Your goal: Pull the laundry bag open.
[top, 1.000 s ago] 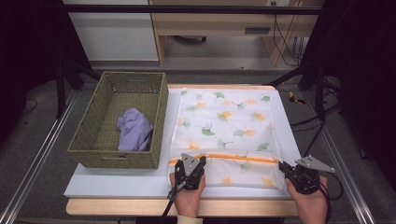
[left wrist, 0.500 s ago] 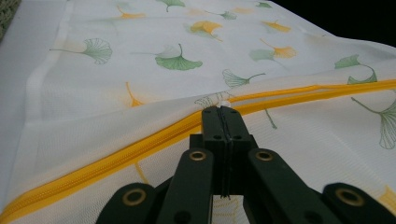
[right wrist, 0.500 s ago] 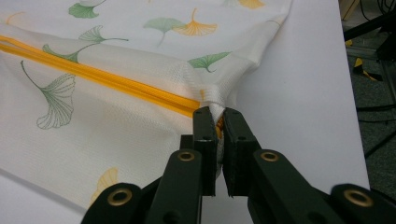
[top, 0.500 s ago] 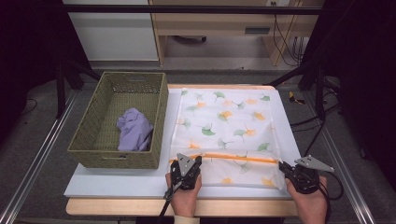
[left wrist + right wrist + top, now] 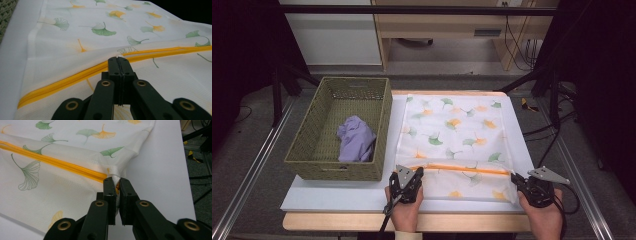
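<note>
Nearest, at six o'clock on the table, the left gripper (image 5: 119, 65) is pinched shut on the yellow zipper (image 5: 75, 78) of the white mesh laundry bag printed with ginkgo leaves (image 5: 455, 135). At five o'clock the right gripper (image 5: 117, 185) clamps the bag's bunched corner fabric. If the hands pull apart unevenly, the thin mesh could slip from the right jaws or the zipper snag. Farther, at ten o'clock, the olive woven basket (image 5: 312, 165) holds a crumpled lilac cloth (image 5: 356, 140).
</note>
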`<state>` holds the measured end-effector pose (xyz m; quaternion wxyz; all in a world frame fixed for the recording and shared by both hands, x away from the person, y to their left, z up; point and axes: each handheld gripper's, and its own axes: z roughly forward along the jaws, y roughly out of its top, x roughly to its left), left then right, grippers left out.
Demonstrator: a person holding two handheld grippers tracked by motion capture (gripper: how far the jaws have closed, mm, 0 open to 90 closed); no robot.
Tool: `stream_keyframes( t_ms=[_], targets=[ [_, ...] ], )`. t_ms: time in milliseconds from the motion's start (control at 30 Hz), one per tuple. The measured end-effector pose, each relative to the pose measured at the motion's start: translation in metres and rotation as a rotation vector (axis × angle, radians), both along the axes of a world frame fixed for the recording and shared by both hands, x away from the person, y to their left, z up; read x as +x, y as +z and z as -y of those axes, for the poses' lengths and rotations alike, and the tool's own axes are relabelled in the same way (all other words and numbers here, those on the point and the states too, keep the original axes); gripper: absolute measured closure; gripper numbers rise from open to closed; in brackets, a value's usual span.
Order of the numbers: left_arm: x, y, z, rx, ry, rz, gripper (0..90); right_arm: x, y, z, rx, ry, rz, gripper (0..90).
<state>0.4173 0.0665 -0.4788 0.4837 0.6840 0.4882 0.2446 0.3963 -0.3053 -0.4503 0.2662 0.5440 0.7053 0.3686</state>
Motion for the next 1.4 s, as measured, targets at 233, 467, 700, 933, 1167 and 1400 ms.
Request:
stream_keyframes(
  t_ms=[233, 467, 700, 933, 1167, 1400],
  targets=[
    [0.0, -0.002, -0.004, 0.04, 0.018, 0.0, 89.9, 0.0, 0.0, 0.0, -0.001, -0.002, 0.0, 85.4],
    [-0.001, -0.003, -0.011, 0.029, 0.037, -0.004, 89.9, 0.0, 0.001, 0.001, 0.002, -0.002, 0.002, 85.4],
    [-0.002, -0.005, -0.019, 0.031, 0.052, -0.012, 90.0, 0.0, 0.001, 0.001, 0.002, 0.0, 0.001, 85.4],
    [-0.002, -0.006, -0.029, 0.025, 0.077, -0.016, 90.0, -0.001, 0.001, 0.002, 0.009, -0.001, -0.001, 85.4],
    [-0.003, -0.007, -0.036, 0.031, 0.096, -0.018, 89.9, -0.001, 0.001, 0.001, -0.001, 0.001, -0.001, 85.4],
    [-0.004, -0.008, -0.048, 0.019, 0.118, -0.027, 90.0, 0.0, 0.0, 0.002, -0.005, 0.001, -0.013, 85.4]
  ],
)
